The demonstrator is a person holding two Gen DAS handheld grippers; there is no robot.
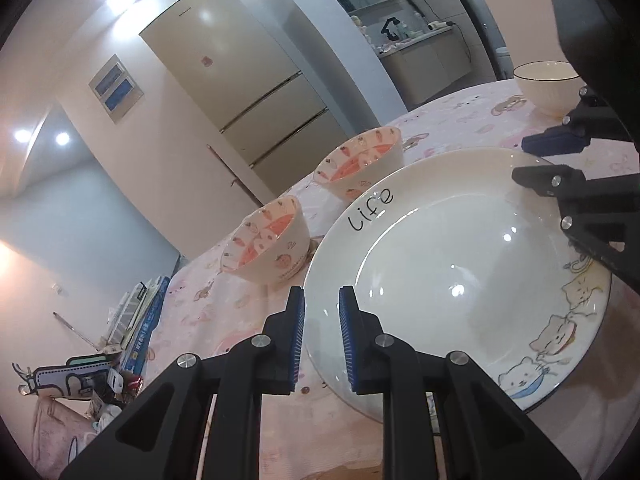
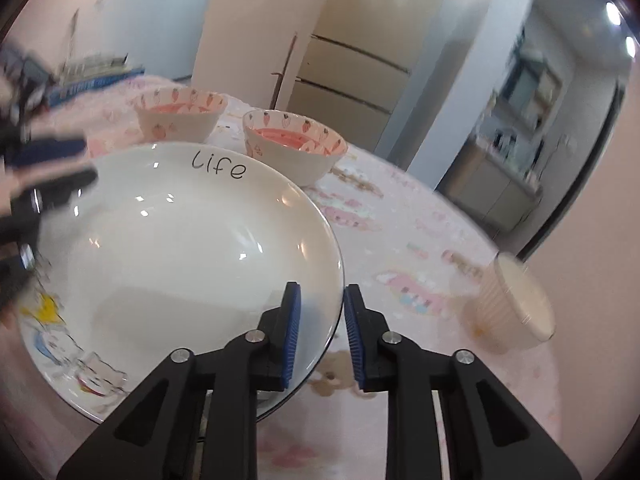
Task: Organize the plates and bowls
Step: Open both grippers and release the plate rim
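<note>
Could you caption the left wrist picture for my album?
Both grippers, left gripper and right gripper, straddle opposite rims of the "Life" plate.

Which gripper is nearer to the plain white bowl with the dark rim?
Right. The right gripper straddles the plate's far rim, just in front of the white bowl. The left gripper straddles the plate's opposite rim, a full plate-width farther away.

black tool, blue ribbed pads
</note>
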